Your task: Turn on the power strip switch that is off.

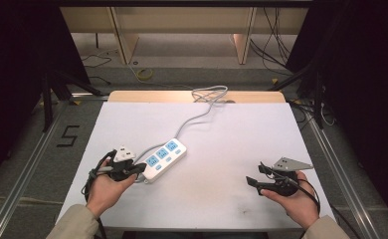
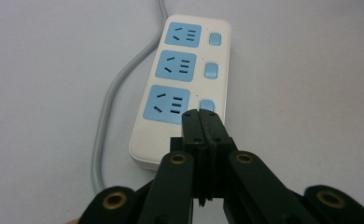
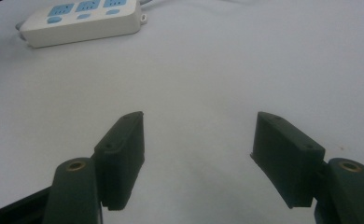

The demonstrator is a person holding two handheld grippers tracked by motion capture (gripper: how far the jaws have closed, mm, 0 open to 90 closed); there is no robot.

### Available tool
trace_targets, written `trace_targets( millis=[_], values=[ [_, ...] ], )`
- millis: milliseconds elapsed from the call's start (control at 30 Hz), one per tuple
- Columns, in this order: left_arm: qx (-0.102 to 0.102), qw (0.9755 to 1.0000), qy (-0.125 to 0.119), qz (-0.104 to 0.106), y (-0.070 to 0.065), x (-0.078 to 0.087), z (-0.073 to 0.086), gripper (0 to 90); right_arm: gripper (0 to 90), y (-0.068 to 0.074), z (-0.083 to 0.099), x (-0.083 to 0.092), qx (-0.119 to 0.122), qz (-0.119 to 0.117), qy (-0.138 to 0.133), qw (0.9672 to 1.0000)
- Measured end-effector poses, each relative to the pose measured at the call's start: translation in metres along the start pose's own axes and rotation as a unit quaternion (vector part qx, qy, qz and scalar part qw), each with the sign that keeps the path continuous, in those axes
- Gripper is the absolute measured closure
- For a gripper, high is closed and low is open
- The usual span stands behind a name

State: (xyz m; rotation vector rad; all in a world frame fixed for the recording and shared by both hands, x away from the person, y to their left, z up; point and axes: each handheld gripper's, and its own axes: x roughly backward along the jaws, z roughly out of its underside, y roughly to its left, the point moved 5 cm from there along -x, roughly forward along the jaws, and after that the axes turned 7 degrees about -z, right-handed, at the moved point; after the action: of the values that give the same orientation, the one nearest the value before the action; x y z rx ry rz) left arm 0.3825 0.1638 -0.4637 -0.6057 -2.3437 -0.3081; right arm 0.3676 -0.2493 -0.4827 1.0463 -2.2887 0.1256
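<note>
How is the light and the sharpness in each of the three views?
High view: the white table is evenly lit and the surroundings are very dark. Left gripper view: the power strip is sharp, with a soft shadow by its cable; the shut left claw is sharp too. Right gripper view: dimmer and greyish, the open right claw is clear, the strip farther off slightly soft.

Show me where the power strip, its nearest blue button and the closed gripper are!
power strip [image 2: 180, 84], left gripper view, on its white top face.
nearest blue button [image 2: 207, 104], left gripper view, on the button's middle.
left gripper [image 2: 201, 122], left gripper view, where its shut jaw tips meet.
</note>
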Motion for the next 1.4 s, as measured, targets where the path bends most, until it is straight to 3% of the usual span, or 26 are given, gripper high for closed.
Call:
trace_targets(
  millis=[1400],
  values=[
    [-0.019,0.9997,0.014,0.003,-0.005,-0.016,-0.016,89.8,34.5,0.0,0.0,-0.001,0.001,-0.002,0.003,1.0]
  ],
)
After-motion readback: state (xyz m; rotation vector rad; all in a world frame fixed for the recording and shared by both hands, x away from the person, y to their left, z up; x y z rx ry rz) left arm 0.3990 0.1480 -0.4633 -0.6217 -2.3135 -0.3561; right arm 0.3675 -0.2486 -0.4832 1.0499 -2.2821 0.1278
